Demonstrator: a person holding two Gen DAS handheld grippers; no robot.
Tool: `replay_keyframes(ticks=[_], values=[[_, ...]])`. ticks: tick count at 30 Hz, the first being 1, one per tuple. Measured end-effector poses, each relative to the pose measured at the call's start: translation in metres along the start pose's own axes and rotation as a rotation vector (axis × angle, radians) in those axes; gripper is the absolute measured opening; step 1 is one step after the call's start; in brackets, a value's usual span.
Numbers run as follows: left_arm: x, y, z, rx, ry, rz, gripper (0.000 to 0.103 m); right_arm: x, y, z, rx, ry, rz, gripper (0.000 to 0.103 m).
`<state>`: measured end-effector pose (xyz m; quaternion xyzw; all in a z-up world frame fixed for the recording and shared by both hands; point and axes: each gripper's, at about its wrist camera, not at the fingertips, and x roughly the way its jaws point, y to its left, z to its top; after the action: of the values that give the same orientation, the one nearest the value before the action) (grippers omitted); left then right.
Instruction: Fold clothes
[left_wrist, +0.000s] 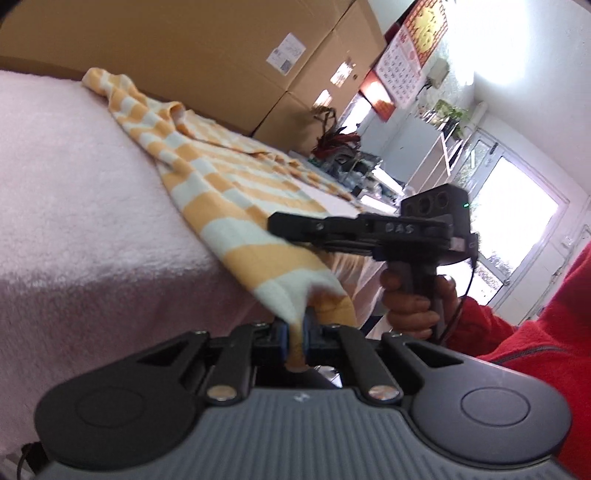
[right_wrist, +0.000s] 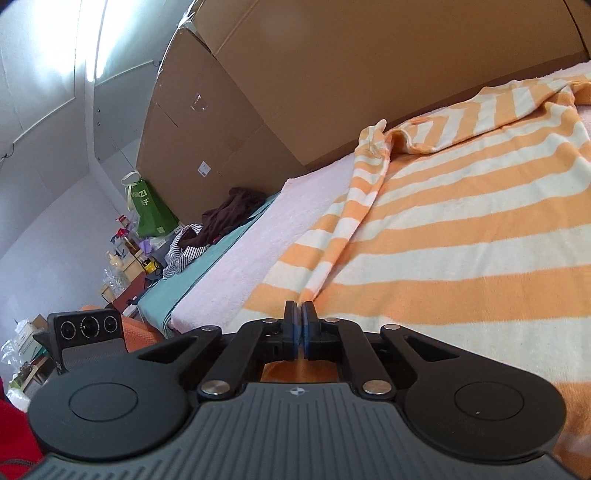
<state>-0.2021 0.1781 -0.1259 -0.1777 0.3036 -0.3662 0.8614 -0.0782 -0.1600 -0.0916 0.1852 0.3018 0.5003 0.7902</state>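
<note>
An orange-and-white striped garment (left_wrist: 229, 184) lies across a pink towel-covered surface (left_wrist: 74, 184). My left gripper (left_wrist: 295, 334) is shut on the garment's near corner, cloth bunched between its blue pads. My right gripper (left_wrist: 277, 223) shows in the left wrist view, gripping the garment's edge further along, held by a hand. In the right wrist view the right gripper (right_wrist: 300, 314) is shut on the striped garment (right_wrist: 461, 240) at its hem. The left gripper's camera body (right_wrist: 88, 328) shows at lower left there.
Large cardboard boxes (left_wrist: 229, 59) stand behind the surface. A pile of dark clothes (right_wrist: 225, 218) lies on a teal sheet (right_wrist: 177, 291) to the left. A green bag (right_wrist: 147, 210) and cluttered shelves stand beyond. A glass door (left_wrist: 517, 229) is at the right.
</note>
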Motion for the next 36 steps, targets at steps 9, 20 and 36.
replay_keyframes(ticks=[9,20,36], values=[[0.001,0.008,-0.005,0.013,0.04,0.089,0.001,0.007,0.019,0.006,-0.072,-0.028,-0.031,0.033],[-0.001,0.006,-0.004,0.037,0.027,0.131,0.027,0.07,-0.008,0.118,0.051,-0.032,-0.232,0.047],[0.024,0.019,0.0,-0.026,-0.042,0.071,0.0,0.159,-0.095,0.155,0.375,-0.152,-0.323,0.011]])
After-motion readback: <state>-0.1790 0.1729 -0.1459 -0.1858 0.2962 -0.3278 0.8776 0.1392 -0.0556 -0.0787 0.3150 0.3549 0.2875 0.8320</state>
